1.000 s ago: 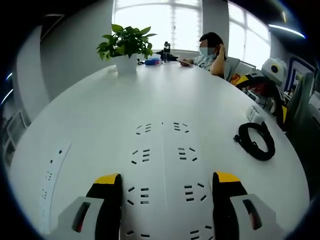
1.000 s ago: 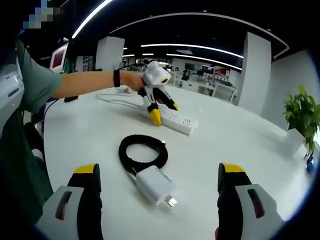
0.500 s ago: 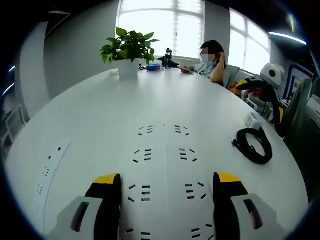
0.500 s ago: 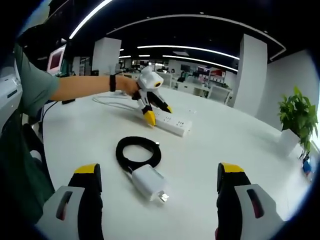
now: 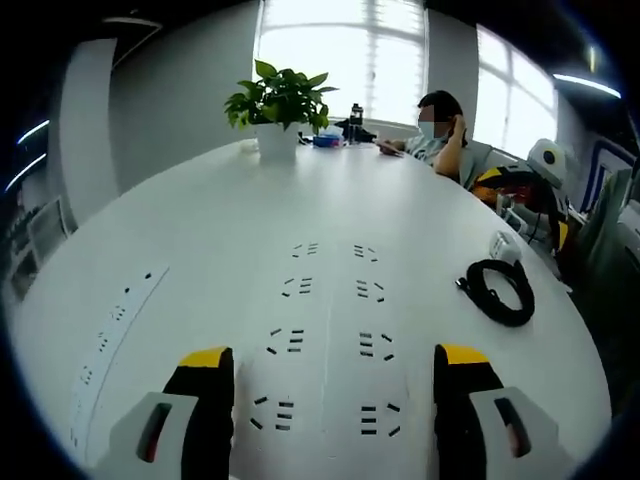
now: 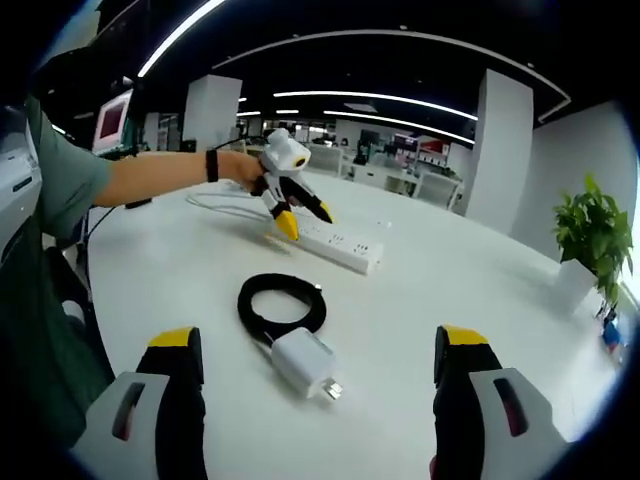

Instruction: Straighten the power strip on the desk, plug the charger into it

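Observation:
The white power strip (image 5: pixel 330 310) runs away from me just under my left gripper (image 5: pixel 330 375), whose jaws stand open to either side of its socket rows. In the right gripper view that left gripper (image 6: pixel 305 218) hovers over the cord end of the power strip (image 6: pixel 340 245), which lies at a slant on the table. The white charger (image 6: pixel 300 362) lies on the table with its prongs pointing right, joined to a coiled black cable (image 6: pixel 282 303). My right gripper (image 6: pixel 320 350) is open, its jaws well apart around the charger without touching it. The cable coil (image 5: pixel 497 290) lies at the right.
A potted plant (image 5: pixel 280 100) and a seated person (image 5: pixel 440 125) are at the table's far end. Sockets built into the table (image 5: pixel 115 320) run along the left. The strip's white cord (image 6: pixel 225 200) trails behind a person's arm (image 6: pixel 150 175). Another plant (image 6: pixel 590 235) stands at the right.
The left gripper has drawn back along the power strip toward its cord end, leftward in the right gripper view. The right gripper, charger and cable have barely moved.

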### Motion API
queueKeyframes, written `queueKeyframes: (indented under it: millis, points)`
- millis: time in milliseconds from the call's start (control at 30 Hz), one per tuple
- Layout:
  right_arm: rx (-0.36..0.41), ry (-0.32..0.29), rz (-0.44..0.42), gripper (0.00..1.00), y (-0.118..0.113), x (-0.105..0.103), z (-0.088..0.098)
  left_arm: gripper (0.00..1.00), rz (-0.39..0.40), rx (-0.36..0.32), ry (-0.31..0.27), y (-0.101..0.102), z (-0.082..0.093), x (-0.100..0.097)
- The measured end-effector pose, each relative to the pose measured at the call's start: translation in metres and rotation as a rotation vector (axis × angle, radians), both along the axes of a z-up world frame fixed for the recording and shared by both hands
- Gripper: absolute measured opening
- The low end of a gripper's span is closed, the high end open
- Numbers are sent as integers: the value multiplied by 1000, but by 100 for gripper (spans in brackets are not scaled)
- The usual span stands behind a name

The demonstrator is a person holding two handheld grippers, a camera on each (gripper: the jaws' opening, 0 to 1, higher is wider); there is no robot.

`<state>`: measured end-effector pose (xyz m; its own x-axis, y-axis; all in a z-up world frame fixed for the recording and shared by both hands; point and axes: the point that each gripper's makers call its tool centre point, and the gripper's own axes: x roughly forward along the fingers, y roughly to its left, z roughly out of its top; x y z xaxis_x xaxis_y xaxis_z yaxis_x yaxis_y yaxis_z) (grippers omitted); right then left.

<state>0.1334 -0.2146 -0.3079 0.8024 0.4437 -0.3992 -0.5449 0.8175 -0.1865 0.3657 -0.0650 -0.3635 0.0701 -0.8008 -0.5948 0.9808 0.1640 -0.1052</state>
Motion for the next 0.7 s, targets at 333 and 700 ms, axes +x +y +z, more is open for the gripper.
queueKeyframes:
  millis: [333, 700]
  points:
    - [1, 9, 30, 96, 18, -3, -4, 92, 38, -40, -54, 30, 26, -36]
    - [-4, 13, 45, 96, 29, -6, -2, 92, 96, -91, -136, 66, 44, -55]
